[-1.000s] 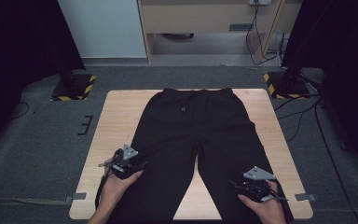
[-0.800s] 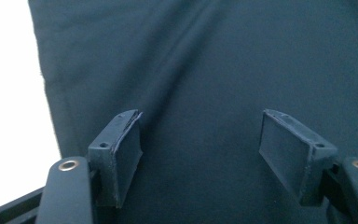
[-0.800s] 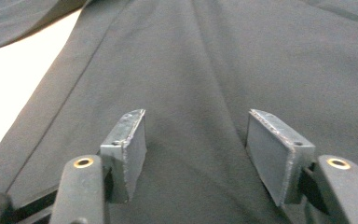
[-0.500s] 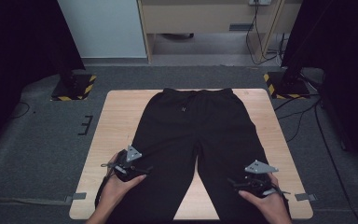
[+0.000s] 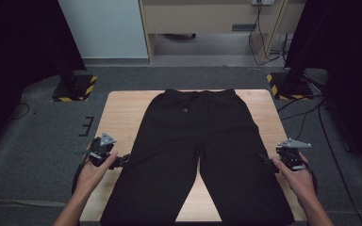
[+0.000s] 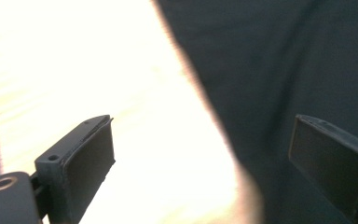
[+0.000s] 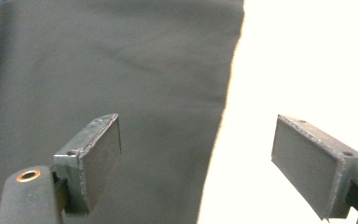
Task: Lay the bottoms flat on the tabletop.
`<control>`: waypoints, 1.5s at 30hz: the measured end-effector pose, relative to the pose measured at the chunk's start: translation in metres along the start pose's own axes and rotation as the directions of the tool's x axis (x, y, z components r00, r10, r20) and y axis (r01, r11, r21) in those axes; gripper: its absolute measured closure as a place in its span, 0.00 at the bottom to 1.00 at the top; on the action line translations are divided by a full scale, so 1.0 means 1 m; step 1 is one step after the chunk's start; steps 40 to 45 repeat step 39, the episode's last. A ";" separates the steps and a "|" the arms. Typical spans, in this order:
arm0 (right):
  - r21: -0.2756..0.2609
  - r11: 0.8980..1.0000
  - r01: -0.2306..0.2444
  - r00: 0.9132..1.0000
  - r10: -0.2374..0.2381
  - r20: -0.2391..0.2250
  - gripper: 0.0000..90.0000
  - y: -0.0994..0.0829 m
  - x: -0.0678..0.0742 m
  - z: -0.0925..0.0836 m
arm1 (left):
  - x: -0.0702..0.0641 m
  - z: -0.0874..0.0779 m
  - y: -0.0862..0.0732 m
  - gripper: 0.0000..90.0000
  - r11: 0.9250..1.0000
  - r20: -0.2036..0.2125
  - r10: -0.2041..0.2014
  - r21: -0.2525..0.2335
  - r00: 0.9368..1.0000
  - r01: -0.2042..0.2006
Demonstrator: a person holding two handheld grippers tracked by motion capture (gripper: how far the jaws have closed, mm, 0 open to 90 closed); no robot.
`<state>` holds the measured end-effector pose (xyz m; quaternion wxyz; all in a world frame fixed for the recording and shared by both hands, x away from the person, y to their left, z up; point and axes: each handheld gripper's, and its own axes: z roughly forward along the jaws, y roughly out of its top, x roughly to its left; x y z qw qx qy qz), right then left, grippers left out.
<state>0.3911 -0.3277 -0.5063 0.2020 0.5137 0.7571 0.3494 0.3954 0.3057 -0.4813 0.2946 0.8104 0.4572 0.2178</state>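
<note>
Grey carpet surrounds a pale wooden worktop point(image 5: 122, 113), and on it one pair of black trousers point(image 5: 193, 150) lies flat, waistband at the far edge and the two legs running toward the person, the cuffs reaching the near edge. Both legs look smooth and spread, with a narrow wedge of bare wood between them. One second ago each gripper sat on the cloth near a cuff; now both have come off it and swung outward. The left gripper point(image 5: 118, 161) hangs at the outer hem of the left leg, and the right gripper point(image 5: 267, 159) is just beside the outer hem of the right leg. Their jaws have just been opening, and both stand released with nothing between them — the left gripper view has wood between the jaws and cloth beneath the one on its right, while in the right gripper view the hem runs between the jaws with the pads clear of it. My reading is that a flattening pass is finished and the hands are moving to side seams, perhaps for a fold. Counted: one garment, two legs, two grippers, two hands, one worktop — plus two yellow-and-black striped stand bases point(image 5: 75, 88) on the floor beyond the far corners.
</note>
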 end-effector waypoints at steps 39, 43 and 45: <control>-0.002 0.995 -0.102 0.977 0.101 0.189 0.15 -0.005 -0.038 0.039 | 0.028 0.042 -0.040 0.03 0.984 -0.061 -0.177 -0.035 0.982 0.175; -0.002 0.995 -0.102 0.977 0.101 0.189 0.15 -0.005 -0.038 0.039 | 0.028 0.042 -0.040 0.03 0.984 -0.061 -0.177 -0.035 0.982 0.175; -0.002 0.995 -0.102 0.977 0.101 0.189 0.15 -0.005 -0.038 0.039 | 0.028 0.042 -0.040 0.03 0.984 -0.061 -0.177 -0.035 0.982 0.175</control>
